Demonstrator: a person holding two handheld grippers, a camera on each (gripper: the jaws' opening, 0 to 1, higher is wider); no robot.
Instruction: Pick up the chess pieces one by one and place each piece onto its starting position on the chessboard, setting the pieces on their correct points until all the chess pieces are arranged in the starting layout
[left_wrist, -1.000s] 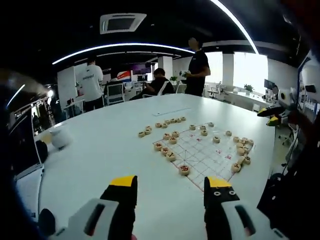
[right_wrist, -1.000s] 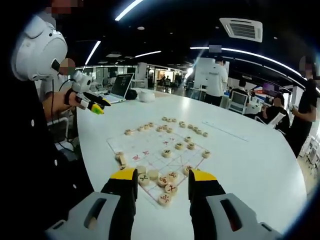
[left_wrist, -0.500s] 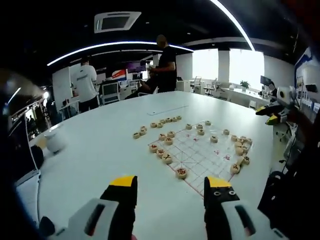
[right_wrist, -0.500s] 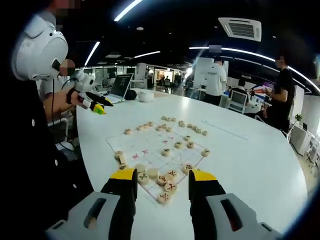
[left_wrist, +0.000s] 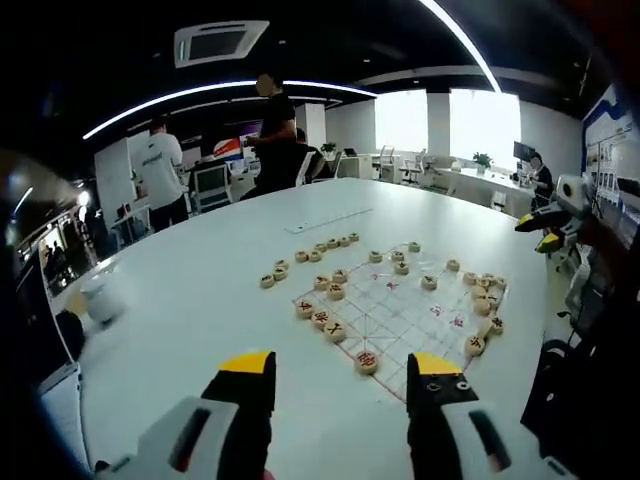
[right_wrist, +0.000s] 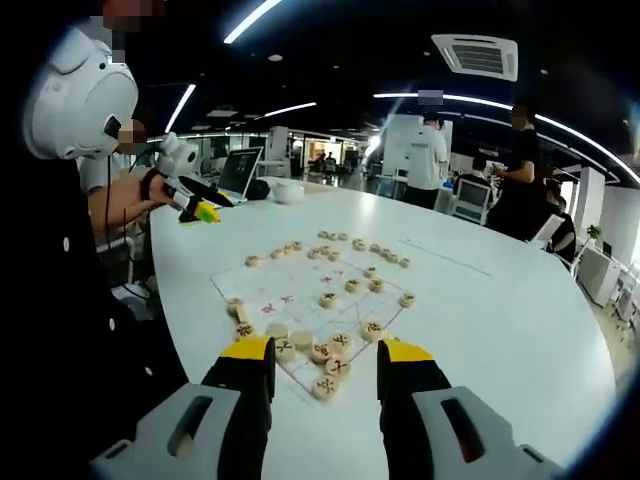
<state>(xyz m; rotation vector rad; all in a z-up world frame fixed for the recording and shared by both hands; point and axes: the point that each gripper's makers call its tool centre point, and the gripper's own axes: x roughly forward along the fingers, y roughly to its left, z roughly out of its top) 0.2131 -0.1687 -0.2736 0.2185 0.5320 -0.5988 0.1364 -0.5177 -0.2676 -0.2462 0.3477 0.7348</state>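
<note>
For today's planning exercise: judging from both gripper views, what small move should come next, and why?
Probably lower the right gripper onto the nearest chess piece at the chessboard edge. Both grippers, left gripper included, are open and empty above the table, with pieces scattered.

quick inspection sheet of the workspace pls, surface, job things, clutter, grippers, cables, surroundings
surface: large white table, rounded edge, mostly bare.
job's things: chessboard, a thin sheet with a red grid, lies flat; round wooden chess pieces lie scattered over it, clustered at its near corner in the right gripper view, with a loose row off its far edge.
clutter: a white rounded object near the table edge; an open laptop at the far end.
grippers: left gripper open, fingers empty, above the table short of the board; right gripper open, empty, over the near corner cluster.
cables: nothing seen.
surroundings: open office, people standing, ceiling strip lights, bright windows.
</note>
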